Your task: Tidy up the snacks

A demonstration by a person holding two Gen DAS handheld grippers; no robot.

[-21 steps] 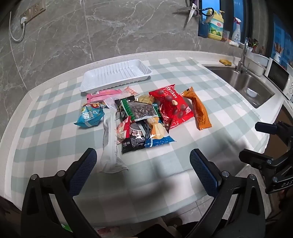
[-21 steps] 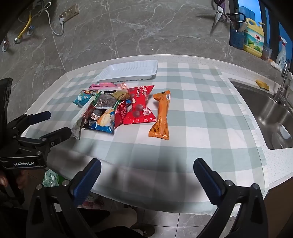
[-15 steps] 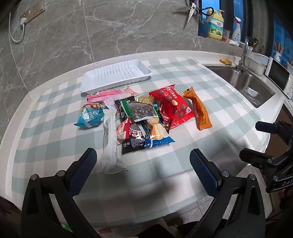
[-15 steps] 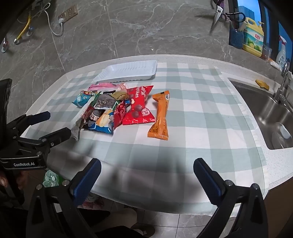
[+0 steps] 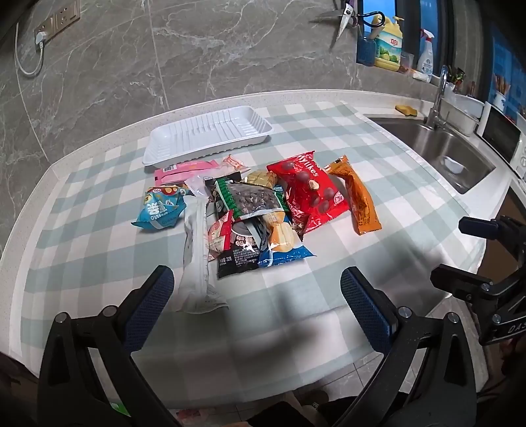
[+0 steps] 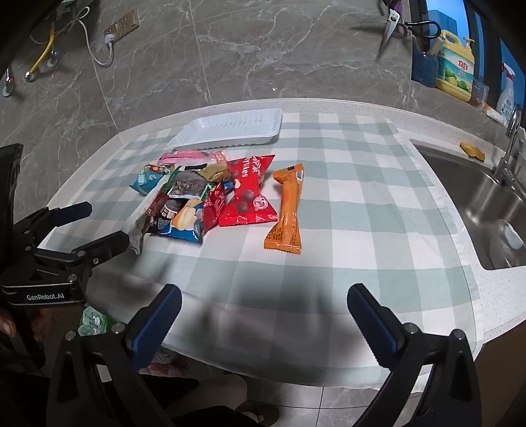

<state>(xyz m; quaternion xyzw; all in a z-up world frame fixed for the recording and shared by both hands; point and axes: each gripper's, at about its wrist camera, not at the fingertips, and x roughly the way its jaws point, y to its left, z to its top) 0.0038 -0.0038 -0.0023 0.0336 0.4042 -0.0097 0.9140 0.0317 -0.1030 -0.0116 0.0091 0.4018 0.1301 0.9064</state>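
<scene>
A heap of snack packets lies mid-table: a red chocolate bag (image 5: 307,193) (image 6: 249,193), an orange bar (image 5: 358,197) (image 6: 286,210), a green-edged nut bag (image 5: 250,197), a blue packet (image 5: 161,210), a pink bar (image 5: 184,168) and a long white packet (image 5: 197,256). Behind them sits an empty white ribbed tray (image 5: 210,134) (image 6: 230,129). My left gripper (image 5: 256,299) hovers open near the table's front edge, nothing between its fingers. My right gripper (image 6: 263,315) is also open and empty, in front of the orange bar.
A green-and-white checked cloth (image 5: 328,138) covers the counter. A steel sink (image 5: 450,154) with a tap lies at the right. Scissors (image 5: 342,23), a detergent bottle (image 5: 389,47) and a spray bottle stand along the marble back wall. Sockets with a cable sit at the upper left.
Both grippers have barely drifted; the packets and the tray lie where they were. Both grippers stay open.
</scene>
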